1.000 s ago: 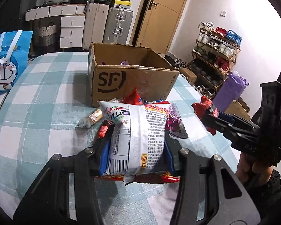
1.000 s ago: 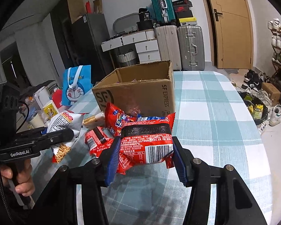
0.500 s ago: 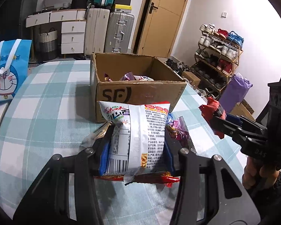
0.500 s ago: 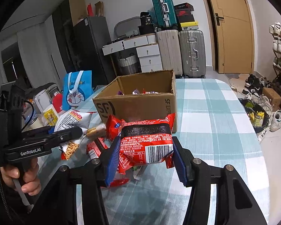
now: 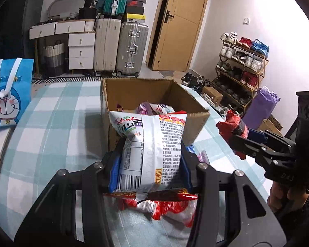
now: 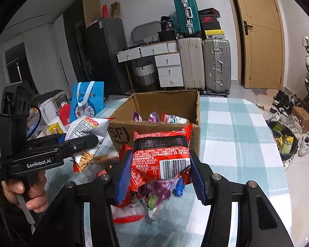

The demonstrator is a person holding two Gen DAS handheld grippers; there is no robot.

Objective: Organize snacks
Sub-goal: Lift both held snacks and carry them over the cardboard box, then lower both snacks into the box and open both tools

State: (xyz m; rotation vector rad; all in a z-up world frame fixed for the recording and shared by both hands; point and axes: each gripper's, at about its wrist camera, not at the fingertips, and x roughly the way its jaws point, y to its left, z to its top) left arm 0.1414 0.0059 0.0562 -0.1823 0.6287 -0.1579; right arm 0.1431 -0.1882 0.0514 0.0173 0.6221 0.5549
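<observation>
My left gripper (image 5: 148, 164) is shut on a white snack bag (image 5: 152, 144) and holds it up in front of the open cardboard SF box (image 5: 195, 121). My right gripper (image 6: 158, 173) is shut on a red snack bag (image 6: 162, 154), raised before the same box (image 6: 196, 107). The box holds several snack packets (image 6: 152, 117). More loose packets (image 6: 152, 197) lie on the checked tablecloth below both grippers. Each gripper shows in the other's view: the right one (image 5: 237, 135) at the right, the left one (image 6: 82, 142) at the left.
A blue Doraemon bag (image 5: 8, 94) stands at the table's left side. Cups and small items (image 6: 51, 121) crowd the left edge. Suitcases (image 5: 131, 49), drawers and a shoe rack (image 5: 243, 61) stand beyond the table. The tablecloth (image 6: 237, 133) extends right of the box.
Both grippers have risen with their bags and moved closer to the box; the box interior now shows in both views.
</observation>
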